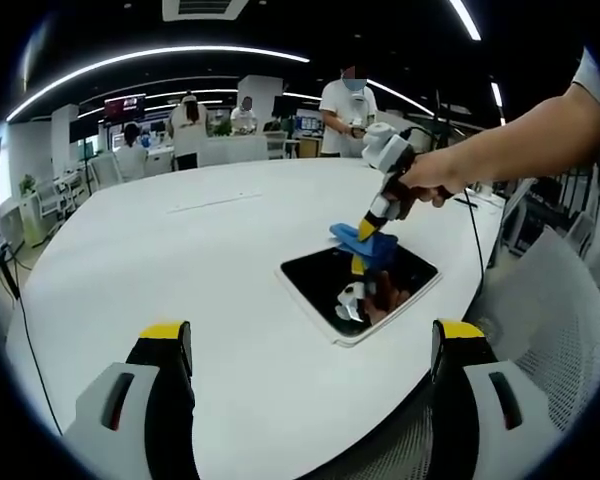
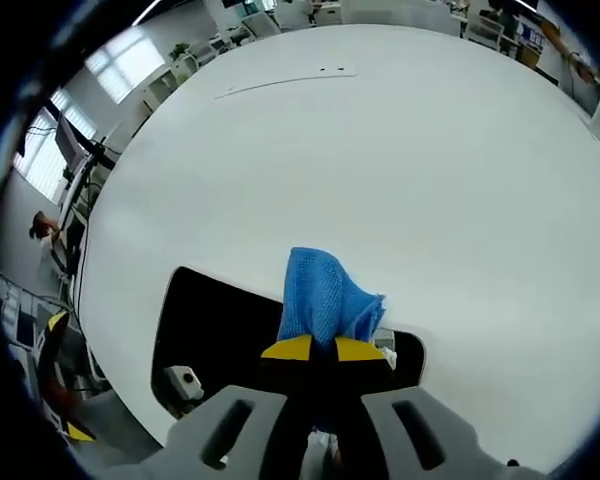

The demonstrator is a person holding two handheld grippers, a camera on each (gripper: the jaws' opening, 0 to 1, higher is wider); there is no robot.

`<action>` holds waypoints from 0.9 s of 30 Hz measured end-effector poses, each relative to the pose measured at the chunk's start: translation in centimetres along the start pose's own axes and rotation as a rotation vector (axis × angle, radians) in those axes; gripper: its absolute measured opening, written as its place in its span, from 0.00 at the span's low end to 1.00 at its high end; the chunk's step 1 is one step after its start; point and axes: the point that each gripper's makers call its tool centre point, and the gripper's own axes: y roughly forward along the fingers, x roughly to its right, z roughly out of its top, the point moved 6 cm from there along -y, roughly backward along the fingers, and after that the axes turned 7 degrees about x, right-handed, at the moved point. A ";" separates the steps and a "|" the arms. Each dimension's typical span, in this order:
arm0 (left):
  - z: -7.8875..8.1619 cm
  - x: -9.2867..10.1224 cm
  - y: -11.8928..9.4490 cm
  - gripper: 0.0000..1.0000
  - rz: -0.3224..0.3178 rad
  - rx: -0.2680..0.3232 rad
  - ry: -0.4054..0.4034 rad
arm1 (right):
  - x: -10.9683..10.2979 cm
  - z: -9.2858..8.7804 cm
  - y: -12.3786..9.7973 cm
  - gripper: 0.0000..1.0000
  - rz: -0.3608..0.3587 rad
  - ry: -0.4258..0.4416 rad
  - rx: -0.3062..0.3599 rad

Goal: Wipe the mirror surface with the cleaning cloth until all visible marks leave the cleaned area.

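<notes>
Pinching the blue cleaning cloth [image 2: 325,297] between pressed-together jaws, the right gripper [image 1: 368,228] is pressing it onto the far edge of the mirror [image 1: 315,275], apparently to wipe. The mirror is lying flat near the right edge of the white table [image 1: 180,250]. The left gripper [image 1: 310,350] is hovering spread and empty, near the camera side. A cable [image 1: 477,250] is trailing just right of the mirror; chairs [image 1: 555,320] are standing beyond the edge.

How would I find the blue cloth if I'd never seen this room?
Look at the big white table. Near its edge lies a dark, shiny mirror with a white rim. The blue cloth is bunched on the mirror, pinched in the right gripper; it is the one blue thing on the table.
</notes>
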 end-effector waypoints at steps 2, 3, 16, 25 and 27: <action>0.1 -0.1 -0.1 0.99 0.011 0.007 -0.003 | 0.0 -0.2 0.0 0.00 0.000 0.000 0.000; 0.1 -0.2 -0.1 0.99 0.015 0.009 -0.004 | -0.1 -0.3 0.0 0.00 0.003 -0.001 -0.001; 0.3 -0.5 -0.2 0.99 0.030 0.021 0.022 | -0.4 -2.4 -0.7 0.00 0.005 0.022 -0.013; 0.3 -0.6 -0.3 0.99 0.038 0.024 0.015 | -1.2 -4.5 -2.3 0.00 0.009 0.040 -0.016; 0.3 -0.6 -0.3 0.99 0.037 0.024 0.014 | -1.3 -4.9 -2.6 0.00 0.007 0.051 -0.014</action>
